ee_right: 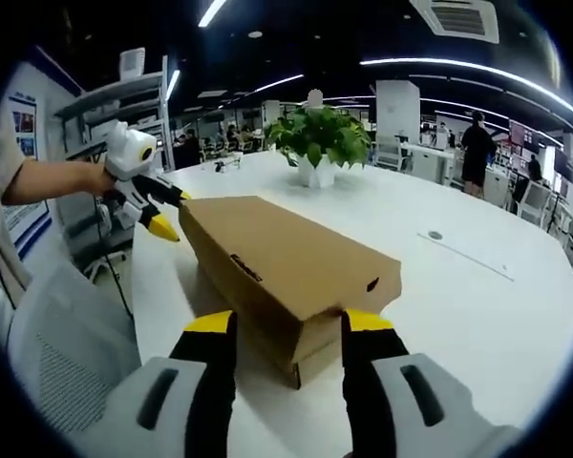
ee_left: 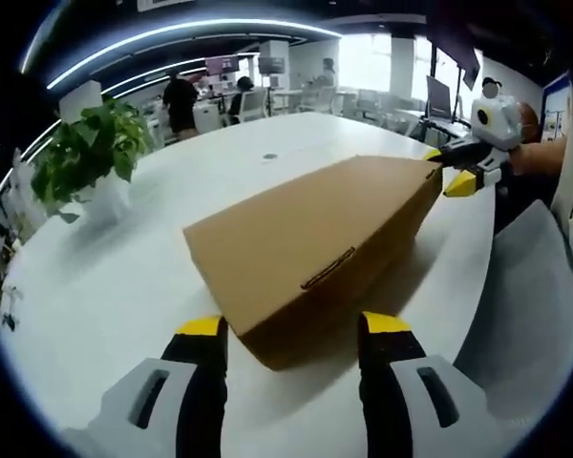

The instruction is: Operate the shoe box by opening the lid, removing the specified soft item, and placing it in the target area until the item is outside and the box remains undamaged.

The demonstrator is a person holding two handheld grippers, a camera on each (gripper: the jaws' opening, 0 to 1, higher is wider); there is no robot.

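A brown cardboard shoe box [ee_left: 315, 248] lies on the white table [ee_left: 105, 286] with its lid down. In the left gripper view my left gripper [ee_left: 294, 324] is open, its yellow-tipped jaws standing either side of the box's near corner. At the box's far end my right gripper [ee_left: 446, 169] shows, jaws apart around that corner. In the right gripper view the same box [ee_right: 286, 253] runs away from me, and my right gripper [ee_right: 288, 321] is open astride its near end. Held by a bare hand, my left gripper [ee_right: 172, 214] is open at the far corner.
A potted green plant [ee_left: 86, 153] in a white pot [ee_right: 317, 172] stands on the table beyond the box. A grey mesh chair back [ee_left: 525, 305] is beside the table edge near the person. People and desks fill the office background.
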